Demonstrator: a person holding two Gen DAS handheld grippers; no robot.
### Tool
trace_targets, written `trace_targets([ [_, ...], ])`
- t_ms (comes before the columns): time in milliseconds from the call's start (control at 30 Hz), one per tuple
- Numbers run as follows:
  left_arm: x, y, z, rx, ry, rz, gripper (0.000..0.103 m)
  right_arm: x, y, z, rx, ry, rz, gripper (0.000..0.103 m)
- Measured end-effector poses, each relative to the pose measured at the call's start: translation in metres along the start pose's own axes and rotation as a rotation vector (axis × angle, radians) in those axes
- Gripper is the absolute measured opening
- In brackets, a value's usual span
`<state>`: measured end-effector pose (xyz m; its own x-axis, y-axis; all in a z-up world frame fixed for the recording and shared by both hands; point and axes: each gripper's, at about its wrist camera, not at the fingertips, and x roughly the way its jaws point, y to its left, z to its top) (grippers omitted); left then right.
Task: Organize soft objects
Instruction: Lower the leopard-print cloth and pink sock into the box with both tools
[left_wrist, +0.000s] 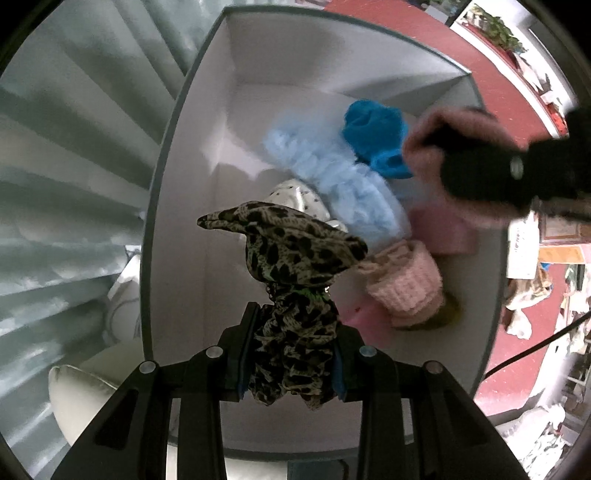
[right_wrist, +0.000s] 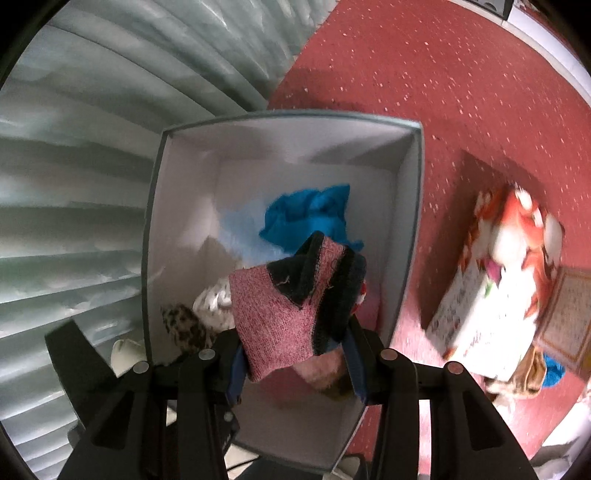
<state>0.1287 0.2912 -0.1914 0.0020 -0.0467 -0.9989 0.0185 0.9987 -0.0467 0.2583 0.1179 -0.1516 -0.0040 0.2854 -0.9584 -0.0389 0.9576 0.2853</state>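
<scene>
My left gripper (left_wrist: 293, 347) is shut on a leopard-print scarf (left_wrist: 291, 258) and holds it over the open white box (left_wrist: 192, 184). My right gripper (right_wrist: 295, 354) is shut on a pink and black sock (right_wrist: 284, 314) above the same box (right_wrist: 402, 229); it shows blurred at the right of the left wrist view (left_wrist: 476, 170). In the box lie a blue cloth (left_wrist: 376, 136), a light blue fluffy piece (left_wrist: 347, 184), a pink knitted piece (left_wrist: 406, 284) and a white dotted item (left_wrist: 295, 195). The scarf also shows in the right wrist view (right_wrist: 184, 325).
The box stands on a red speckled floor (right_wrist: 443, 74) beside grey-green pleated fabric (right_wrist: 74, 184). A red and white patterned box (right_wrist: 498, 280) lies to the right, with loose cloth (right_wrist: 535, 373) by it. A white cushion (left_wrist: 81, 391) lies left of the box.
</scene>
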Motion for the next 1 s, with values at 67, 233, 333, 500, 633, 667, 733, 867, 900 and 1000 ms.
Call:
trace_targets([
  [67,0.005,0.004,0.0,-0.014,0.006,0.001,0.036,0.004,-0.002,0.005,0.009,-0.003,0.002,0.047],
  [233,0.012,0.007,0.0,-0.021,0.012,0.006,0.036,0.016,-0.01,0.016,0.032,0.005,-0.015,0.047],
  [333,0.018,0.009,0.005,-0.012,0.01,0.02,0.036,0.022,-0.019,0.019,0.064,0.01,-0.026,0.047],
  [500,0.023,0.012,0.007,0.012,0.016,0.023,0.036,0.021,-0.026,0.016,0.09,-0.001,-0.04,0.046],
  [633,0.023,0.015,0.01,0.032,0.013,0.021,0.036,0.018,-0.035,0.012,0.127,-0.008,-0.05,0.046],
  [667,0.023,0.016,0.011,0.035,0.011,0.023,0.036,0.017,-0.039,0.009,0.141,-0.006,-0.047,0.046],
  [733,0.025,0.017,0.014,0.048,0.014,0.031,0.036,0.016,-0.044,0.005,0.165,-0.005,-0.045,0.046],
  [867,0.029,0.021,0.018,0.071,0.018,0.045,0.036,0.016,-0.049,-0.008,0.209,0.006,-0.045,0.046],
  [900,0.029,0.022,0.019,0.077,0.019,0.047,0.036,0.016,-0.05,-0.012,0.212,0.004,-0.041,0.046],
  [1000,0.028,0.024,0.018,0.078,0.014,0.047,0.036,0.011,-0.05,-0.019,0.206,-0.005,-0.023,0.046],
])
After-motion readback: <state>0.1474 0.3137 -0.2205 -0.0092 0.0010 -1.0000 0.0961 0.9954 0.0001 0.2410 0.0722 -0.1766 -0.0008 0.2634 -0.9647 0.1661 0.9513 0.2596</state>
